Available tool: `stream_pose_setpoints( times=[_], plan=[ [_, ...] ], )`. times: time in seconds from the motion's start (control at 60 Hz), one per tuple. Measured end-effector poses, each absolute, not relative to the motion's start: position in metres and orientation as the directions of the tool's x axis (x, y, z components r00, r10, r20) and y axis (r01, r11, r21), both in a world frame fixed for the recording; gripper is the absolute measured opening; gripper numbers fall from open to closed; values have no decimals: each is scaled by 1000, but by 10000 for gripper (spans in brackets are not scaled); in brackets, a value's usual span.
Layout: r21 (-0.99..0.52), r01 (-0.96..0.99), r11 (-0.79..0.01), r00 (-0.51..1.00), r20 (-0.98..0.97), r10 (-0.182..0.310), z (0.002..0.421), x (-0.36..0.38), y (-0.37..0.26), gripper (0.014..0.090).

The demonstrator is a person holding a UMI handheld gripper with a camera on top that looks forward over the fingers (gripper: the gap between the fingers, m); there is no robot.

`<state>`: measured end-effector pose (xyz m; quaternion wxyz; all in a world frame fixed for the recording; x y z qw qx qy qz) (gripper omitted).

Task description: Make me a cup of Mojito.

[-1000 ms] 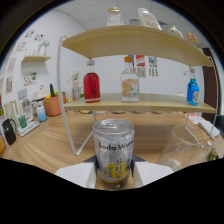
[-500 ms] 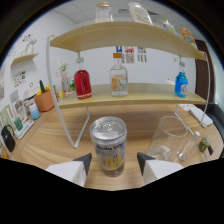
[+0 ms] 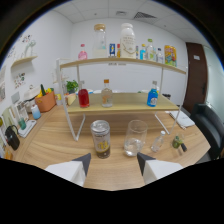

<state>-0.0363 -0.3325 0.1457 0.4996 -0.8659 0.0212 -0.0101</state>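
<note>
Now, gripper (image 3: 113, 162): fingers spread apart, holding nothing
Can: one soda can (image 3: 101, 138) upright on the wooden table (image 3: 55, 142), long axis vertical; just ahead of the fingers
Glass: one clear glass (image 3: 135, 137) upright, beside the can
Lower shelf: three bottles; red (image 3: 83, 96), clear (image 3: 106, 94), blue (image 3: 153, 95)
Rack (image 3: 120, 108): two tiers

Counts: 1 soda water can (image 3: 101, 138), 1 clear glass (image 3: 135, 137), 1 small clear bottle (image 3: 158, 142) on the table. Lower shelf (image 3: 125, 106): 3 bottles, red (image 3: 83, 97), clear (image 3: 106, 94), blue (image 3: 153, 95). 1 orange pot (image 3: 46, 101) at left. Top-shelf bottles: too small to count.
</note>
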Motion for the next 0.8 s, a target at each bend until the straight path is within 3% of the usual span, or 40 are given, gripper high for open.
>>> stream_pose_setpoints(
  times=[0.1,0.8],
  plan=[
    [-862,-37,-505,998,-7,-61,150,-18,-345,863],
    [-838,-19,-545,1000,-13,-15,158,40,-371,863]
  ],
)
